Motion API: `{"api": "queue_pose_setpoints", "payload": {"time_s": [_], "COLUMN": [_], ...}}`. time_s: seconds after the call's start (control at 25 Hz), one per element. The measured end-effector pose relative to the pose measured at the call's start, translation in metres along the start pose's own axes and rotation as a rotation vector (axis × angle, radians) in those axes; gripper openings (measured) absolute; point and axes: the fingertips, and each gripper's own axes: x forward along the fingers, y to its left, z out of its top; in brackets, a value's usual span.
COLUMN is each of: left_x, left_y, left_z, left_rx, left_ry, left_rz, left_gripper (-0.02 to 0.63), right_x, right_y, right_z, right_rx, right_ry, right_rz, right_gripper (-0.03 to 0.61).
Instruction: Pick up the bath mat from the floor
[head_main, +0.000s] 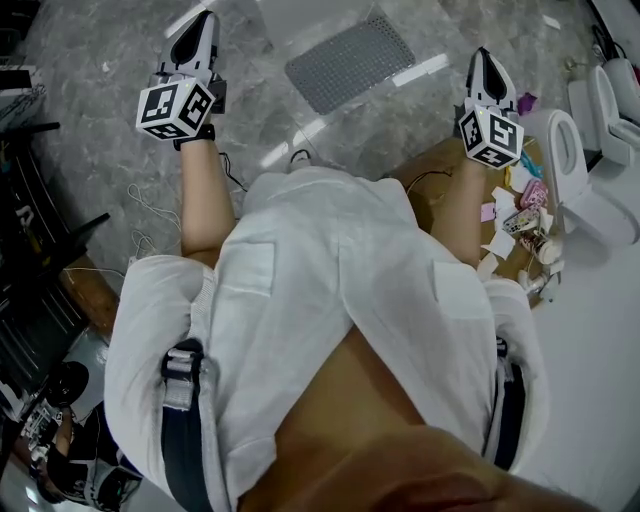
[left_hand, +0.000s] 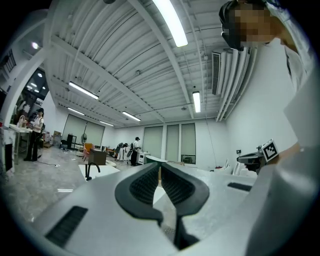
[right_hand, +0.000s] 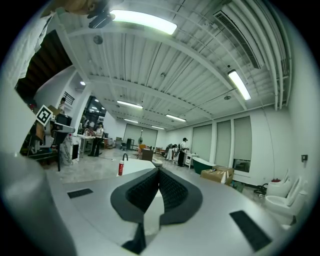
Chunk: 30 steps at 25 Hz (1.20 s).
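The bath mat is a grey dotted rectangle lying flat on the marbled floor, ahead of me and between my two hands. My left gripper is held up at the upper left, well to the left of the mat, with its jaws shut and nothing in them. My right gripper is at the upper right, to the right of the mat, also shut and empty. Both gripper views point level across the hall. There the left gripper and the right gripper each show ribbed pads pressed together. Neither gripper view shows the mat.
A white toilet stands at the right. Beside it is a cardboard sheet strewn with small items. Cables trail on the floor at the left, near black equipment. A red bottle and distant people appear across the hall.
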Motion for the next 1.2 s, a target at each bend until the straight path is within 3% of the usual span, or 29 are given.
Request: {"api": "queue_pose_setpoints", "payload": {"time_s": [0.24,0.76,1.2], "left_x": [-0.001,-0.031,-0.016], "left_y": [0.021,0.08,0.08], "left_z": [-0.004,-0.019,-0.038], "left_rx": [-0.008,-0.061,-0.089], "left_ry": [0.002,-0.001,0.028], "left_rz": [0.0,0.04,0.047], "left_gripper": [0.025,0.025,0.025], "right_x": [0.01,0.036,0.061], "right_y": [0.002,0.054,0.056], "right_z": [0.011,0.013,-0.004], "right_rx": [0.054,0.019,0.018], "right_ry": [-0.076,-0.038,-0.005], "right_rz": [-0.048,-0.032,-0.002], "right_gripper": [0.028,0.029,0.029]}}
